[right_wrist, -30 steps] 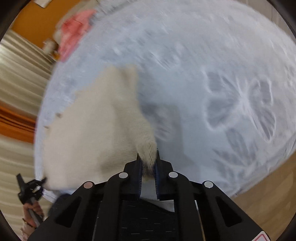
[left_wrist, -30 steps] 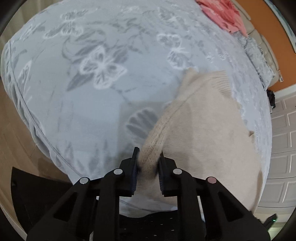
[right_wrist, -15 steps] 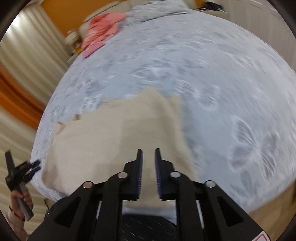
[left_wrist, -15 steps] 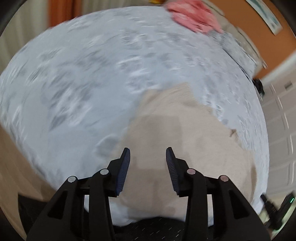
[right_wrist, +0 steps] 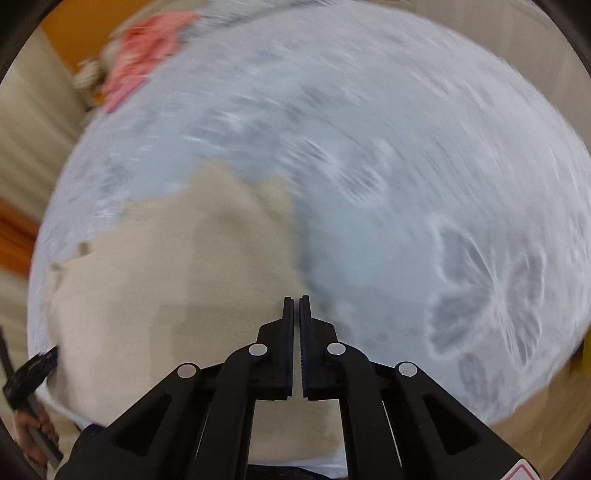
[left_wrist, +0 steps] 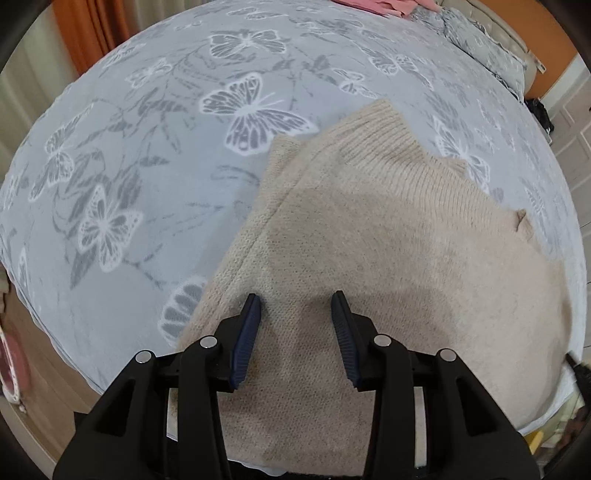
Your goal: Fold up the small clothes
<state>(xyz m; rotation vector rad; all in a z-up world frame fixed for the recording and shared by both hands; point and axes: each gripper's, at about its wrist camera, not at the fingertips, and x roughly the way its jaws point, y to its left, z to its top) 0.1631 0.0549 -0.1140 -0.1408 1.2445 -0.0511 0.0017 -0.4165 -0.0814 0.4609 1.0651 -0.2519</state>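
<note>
The bed (left_wrist: 155,206) fills both of your views, its grey cover printed with white butterflies. The right wrist view of the bed (right_wrist: 406,155) is smeared with blur, so detail there is poor.

The sweater (left_wrist: 406,258) lies flat on the bed, at its near edge, with the ribbed collar pointing away from you and a folded edge running down its left side. In the right wrist view the sweater (right_wrist: 166,288) shows as a beige patch to the left of your tool.

Pink clothes (right_wrist: 144,55) sit at the far end of the bed, well apart from the sweater; in the left view only a strip of the pink clothes (left_wrist: 376,4) shows at the top.

Your left gripper (left_wrist: 295,308) hangs just above the sweater, pointed along it towards the collar, jaws spread wide with nothing between them.

Your right gripper (right_wrist: 296,302) is over the sweater's right edge, pointed across the bed, jaws drawn almost together with only a thin slit, holding nothing.
</note>
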